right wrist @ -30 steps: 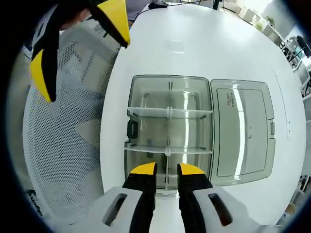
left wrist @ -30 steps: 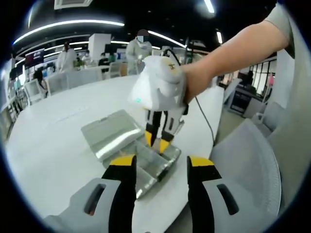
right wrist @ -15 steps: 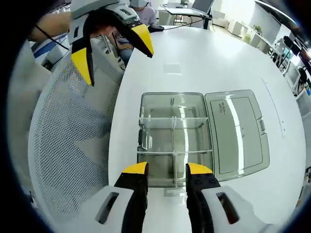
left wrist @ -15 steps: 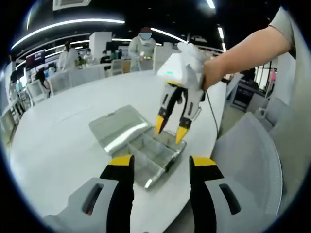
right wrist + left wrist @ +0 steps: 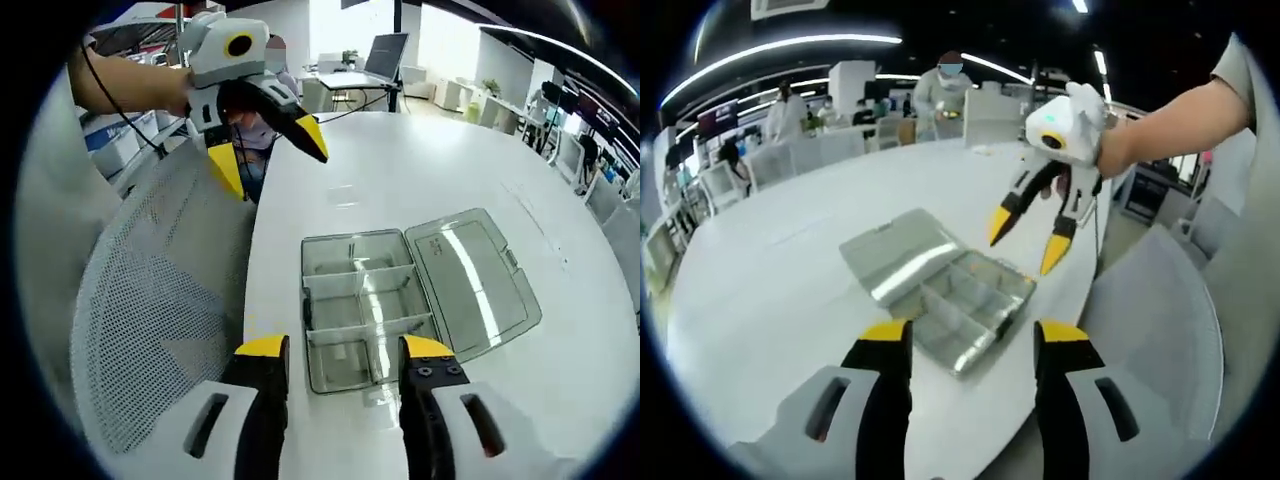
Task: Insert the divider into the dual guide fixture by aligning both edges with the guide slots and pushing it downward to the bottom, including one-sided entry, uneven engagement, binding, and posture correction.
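Left gripper view has the clear plastic compartment box (image 5: 965,310) lying on the round white table (image 5: 770,300) just above centre, its long axis running from 10 o'clock to 4 o'clock. Its flat hinged lid (image 5: 902,258) lies folded open toward 10 o'clock. Thin clear dividers (image 5: 958,300) stand upright in the tray, splitting it into small rectangular cells. The left gripper (image 5: 970,340) rises from 6 o'clock with its yellow-tipped black jaws spread and empty. At 1 o'clock the right gripper (image 5: 1032,235) hangs above the box, jaws parted, holding nothing.

Right gripper view shows the box (image 5: 362,310) with its lid (image 5: 470,280) toward 3 o'clock. The right gripper (image 5: 345,352) is spread, while the left gripper (image 5: 268,158) hovers at 11 o'clock over a grey mesh chair (image 5: 150,330).
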